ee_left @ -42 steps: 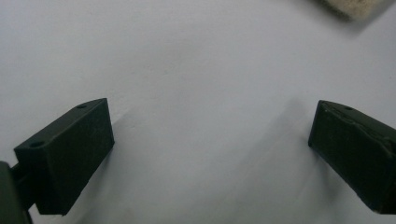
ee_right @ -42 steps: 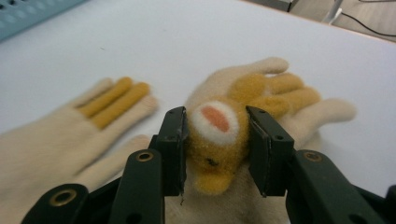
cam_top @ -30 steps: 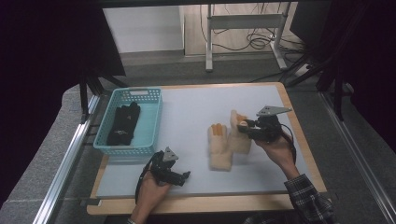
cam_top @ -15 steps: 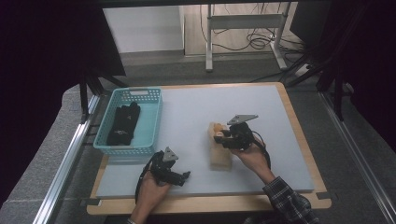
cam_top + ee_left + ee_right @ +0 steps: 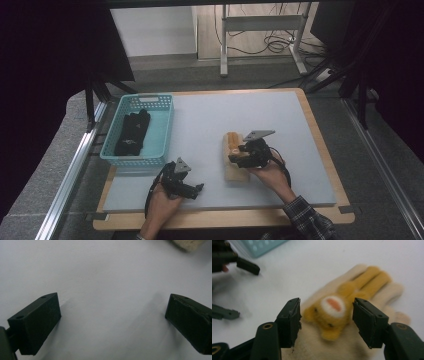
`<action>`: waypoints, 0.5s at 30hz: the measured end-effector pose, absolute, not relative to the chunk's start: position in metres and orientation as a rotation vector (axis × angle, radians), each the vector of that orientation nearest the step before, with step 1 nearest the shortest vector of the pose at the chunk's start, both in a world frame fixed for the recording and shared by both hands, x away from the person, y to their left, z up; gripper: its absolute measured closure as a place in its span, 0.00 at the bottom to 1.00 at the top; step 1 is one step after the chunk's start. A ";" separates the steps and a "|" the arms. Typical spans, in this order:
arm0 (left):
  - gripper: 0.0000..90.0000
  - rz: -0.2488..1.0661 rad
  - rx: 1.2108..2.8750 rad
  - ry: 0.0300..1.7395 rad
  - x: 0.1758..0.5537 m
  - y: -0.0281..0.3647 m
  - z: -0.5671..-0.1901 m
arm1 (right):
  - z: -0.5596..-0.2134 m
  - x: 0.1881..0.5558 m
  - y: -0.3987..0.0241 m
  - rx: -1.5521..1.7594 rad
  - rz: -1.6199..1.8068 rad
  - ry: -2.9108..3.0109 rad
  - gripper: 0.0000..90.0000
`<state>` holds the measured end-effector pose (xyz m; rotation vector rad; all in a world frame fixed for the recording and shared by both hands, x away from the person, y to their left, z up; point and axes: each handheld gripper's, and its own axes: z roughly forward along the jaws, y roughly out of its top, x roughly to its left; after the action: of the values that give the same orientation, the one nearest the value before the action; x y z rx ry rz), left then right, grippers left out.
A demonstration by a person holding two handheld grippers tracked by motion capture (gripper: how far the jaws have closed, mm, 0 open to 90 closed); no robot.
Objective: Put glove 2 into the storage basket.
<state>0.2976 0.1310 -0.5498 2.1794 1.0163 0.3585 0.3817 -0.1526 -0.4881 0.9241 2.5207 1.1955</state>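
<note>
A cream knitted glove with a yellow bear face lies on the white mat, right of centre. My right gripper hovers low over it, pointing left. Its jaws have just been opening and now stand apart on either side of the bear face, pads clear of the fabric. My left gripper rests near the front edge with its jaws wide open over bare mat. A corner of the glove shows at the top right of the left gripper view.
A teal plastic basket sits at the mat's left side with black gloves inside. The mat lies on a wooden board. A metal rail runs along the left, and a stand with cables is behind the table.
My right gripper carried a cream glove left and down onto the one lying on the mat, then its jaws parted. The left gripper stayed put.
</note>
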 end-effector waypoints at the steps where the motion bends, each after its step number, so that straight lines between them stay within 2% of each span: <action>1: 0.00 0.359 2.179 1.016 0.298 0.131 -0.550 | -0.484 0.383 -0.156 0.927 1.200 2.502 0.42; 3: 0.00 0.360 2.179 1.016 0.298 0.131 -0.550 | -0.478 0.385 -0.164 0.933 1.210 2.476 0.44; 9: 0.00 0.358 2.178 1.017 0.298 0.131 -0.550 | -0.476 0.390 -0.189 0.971 1.177 2.434 0.72; 15: 0.00 0.358 2.178 1.017 0.298 0.131 -0.550 | -0.489 0.387 -0.208 1.001 1.144 2.451 0.88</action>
<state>0.2976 0.1309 -0.5499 2.1780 1.0174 0.3582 0.3872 -0.2077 -0.4893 1.0010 2.4511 1.1438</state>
